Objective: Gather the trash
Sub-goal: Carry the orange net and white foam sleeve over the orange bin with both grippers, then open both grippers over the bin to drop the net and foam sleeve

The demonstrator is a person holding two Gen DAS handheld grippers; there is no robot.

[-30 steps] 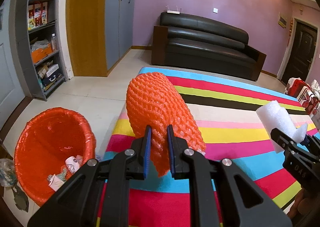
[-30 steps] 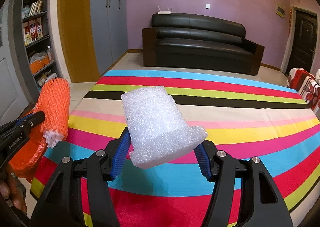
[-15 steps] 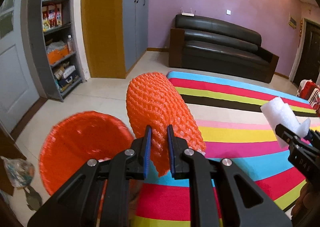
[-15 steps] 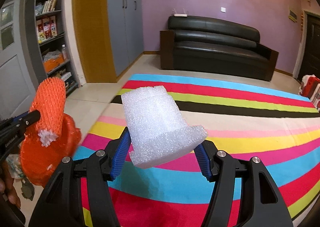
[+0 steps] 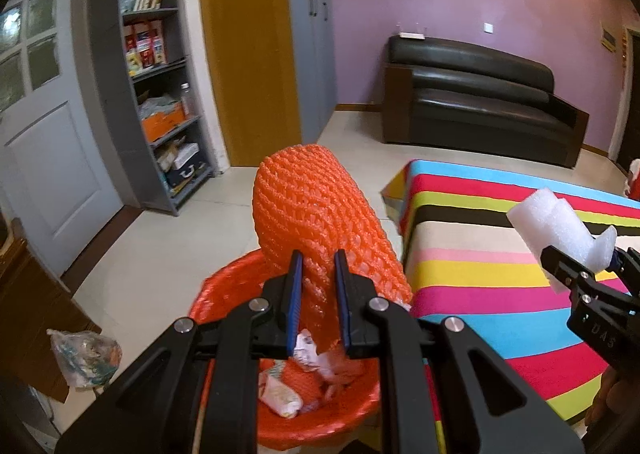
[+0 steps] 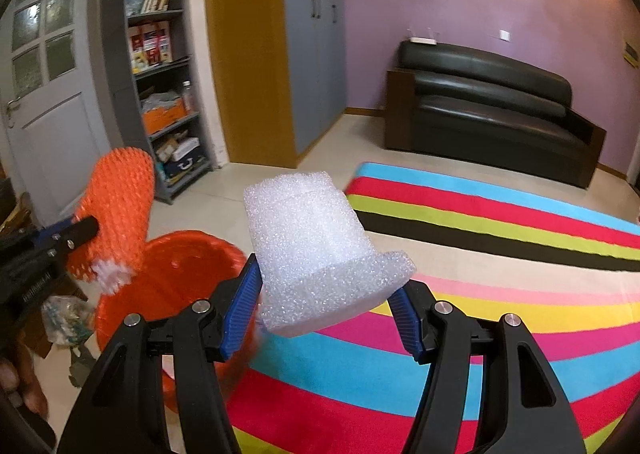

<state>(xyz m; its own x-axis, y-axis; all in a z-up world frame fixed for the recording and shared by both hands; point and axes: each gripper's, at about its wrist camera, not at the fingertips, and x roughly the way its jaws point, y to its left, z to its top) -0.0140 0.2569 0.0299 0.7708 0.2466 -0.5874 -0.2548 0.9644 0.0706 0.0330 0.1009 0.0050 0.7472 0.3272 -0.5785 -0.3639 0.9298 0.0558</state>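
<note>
Both tongs are loaded. My left gripper (image 5: 316, 286) is pressed nearly together, pinching the lower end of an orange foam net sleeve (image 5: 316, 222), which stands up and away from the fingers. My right gripper (image 6: 324, 314) is spread about halfway, its blue pads clamped on either side of a chunky white foam block (image 6: 316, 250).

What has changed over the last second is where I am carrying them. A second ago the orange bin (image 5: 240, 286), lined with an orange bag, sat off to the lower left of my left camera, with the striped rug (image 5: 500, 274) filling the view beneath the sleeve. Now the bin lies directly below my left fingers; crumpled paper and wrappers (image 5: 304, 370) show inside it, under the sleeve's pinched end. From the right camera, the bin has come into view at lower left, partly hidden by the left finger, so the white block is near it but looks not yet over the opening.

I judge the sleeve ready to drop once I open the left tongs. The white block probably needs a little more travel leftward first. A clear plastic bag (image 5: 86, 356) lies on the floor beside the bin.
</note>
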